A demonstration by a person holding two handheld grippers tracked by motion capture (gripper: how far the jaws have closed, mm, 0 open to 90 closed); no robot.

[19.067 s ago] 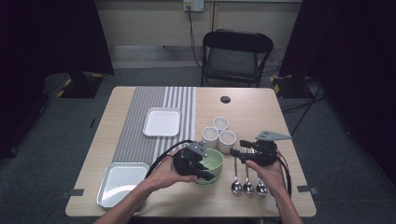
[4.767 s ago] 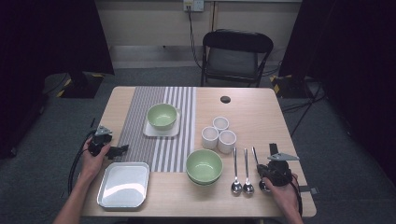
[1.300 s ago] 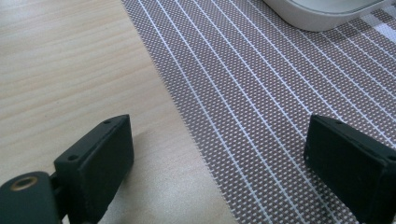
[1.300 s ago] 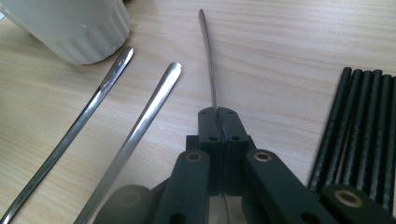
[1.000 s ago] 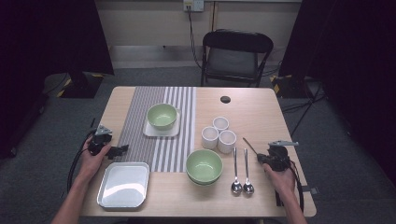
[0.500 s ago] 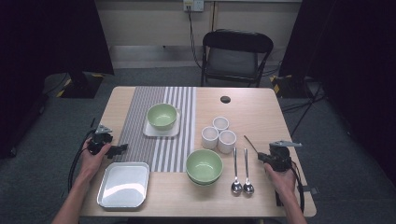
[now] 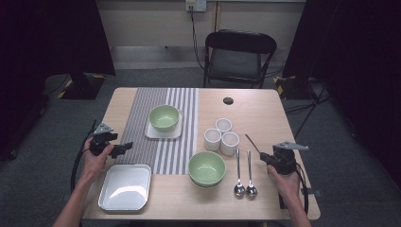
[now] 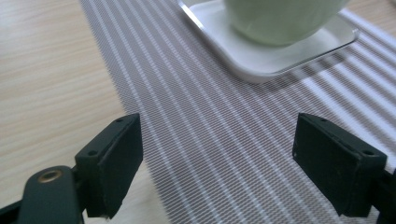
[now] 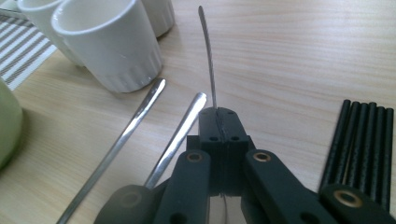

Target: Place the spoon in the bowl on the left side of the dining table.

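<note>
Right now the right gripper (image 9: pixel 218 122) is clamped shut on a thin metal utensil handle (image 9: pixel 208 56), lifted above the desk (image 9: pixel 289 51) and pointing past 3 white cups (image 9: pixel 109 44); the right gripper view shows black chopsticks (image 9: pixel 362 140) beside it. From above, 2 spoons (image 7: pixel 244 175) lie between it and a green bowl (image 7: pixel 206 168). Over on the striped runner (image 8: pixel 224 154), the left gripper (image 8: pixel 233 168) gapes wide, nothing between its jaws after just opening a touch, short of the small bowl (image 8: pixel 280 18) on its white plate (image 8: pixel 280 58).
</note>
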